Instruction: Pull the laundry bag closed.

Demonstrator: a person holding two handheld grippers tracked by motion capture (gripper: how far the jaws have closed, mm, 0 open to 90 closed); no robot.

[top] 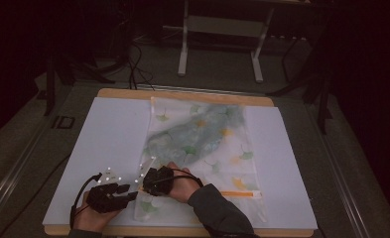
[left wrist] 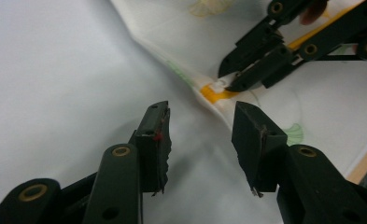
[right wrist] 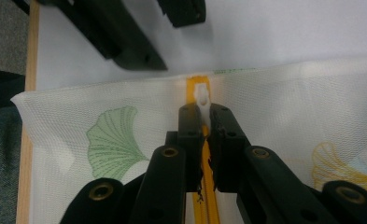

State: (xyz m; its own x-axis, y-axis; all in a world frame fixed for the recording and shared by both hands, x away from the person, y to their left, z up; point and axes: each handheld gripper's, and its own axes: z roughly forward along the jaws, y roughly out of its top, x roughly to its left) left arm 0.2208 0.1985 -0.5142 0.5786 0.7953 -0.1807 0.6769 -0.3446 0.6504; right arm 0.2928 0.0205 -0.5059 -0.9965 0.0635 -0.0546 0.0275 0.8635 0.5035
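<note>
A white mesh bag [top: 202, 144] printed with ginkgo leaves lies flat on a white sheet [top: 108, 134]. An orange zipper [top: 237, 194] runs along its near end. My right gripper [top: 145, 185] is shut on the white zipper pull [right wrist: 202, 95] at the zipper's left end; the right gripper view has its jaws [right wrist: 203, 114] pressed together over the orange tape [right wrist: 196, 80]. My left gripper [top: 132, 192] rests just left of the bag's corner, open and holding nothing. In its own view the left gripper [left wrist: 202, 112] faces the pull [left wrist: 217, 86] and the right gripper [left wrist: 228, 79].
The sheet covers a wooden table [top: 133, 93] whose front edge lies right behind both hands. Bare sheet stretches left of the bag. A white desk frame [top: 220, 29] and cables [top: 133, 64] stand on the dark floor beyond the table.
</note>
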